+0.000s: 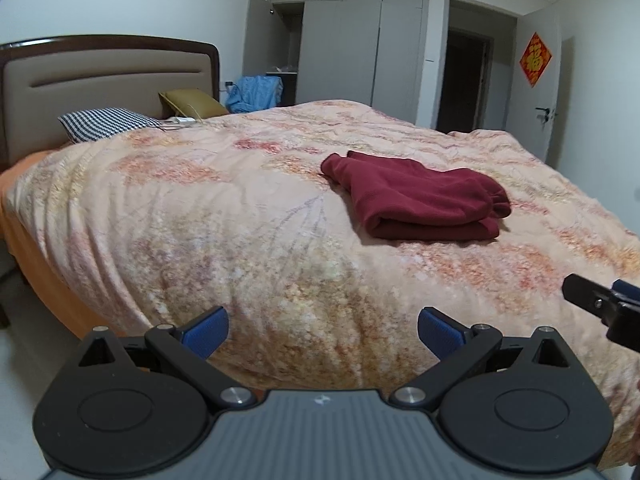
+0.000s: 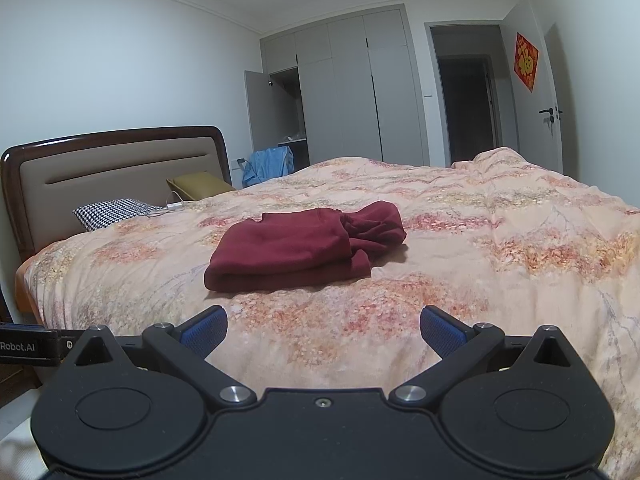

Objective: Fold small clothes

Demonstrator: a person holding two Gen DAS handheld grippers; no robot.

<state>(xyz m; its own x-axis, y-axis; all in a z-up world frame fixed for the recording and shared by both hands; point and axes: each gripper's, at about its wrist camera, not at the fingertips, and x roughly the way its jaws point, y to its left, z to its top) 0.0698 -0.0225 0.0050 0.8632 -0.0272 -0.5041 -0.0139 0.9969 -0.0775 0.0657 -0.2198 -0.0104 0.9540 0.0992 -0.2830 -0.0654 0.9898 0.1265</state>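
We hold both grippers above the near edge of the bed, neither touching anything. The left gripper [image 1: 323, 332] has its blue pads spread wide apart, and so does the right gripper [image 2: 324, 331] — nothing between the fingers. The dark red garment [image 2: 304, 250] lies folded on the floral quilt [image 1: 200, 216], far from both grippers — near the bed's middle.
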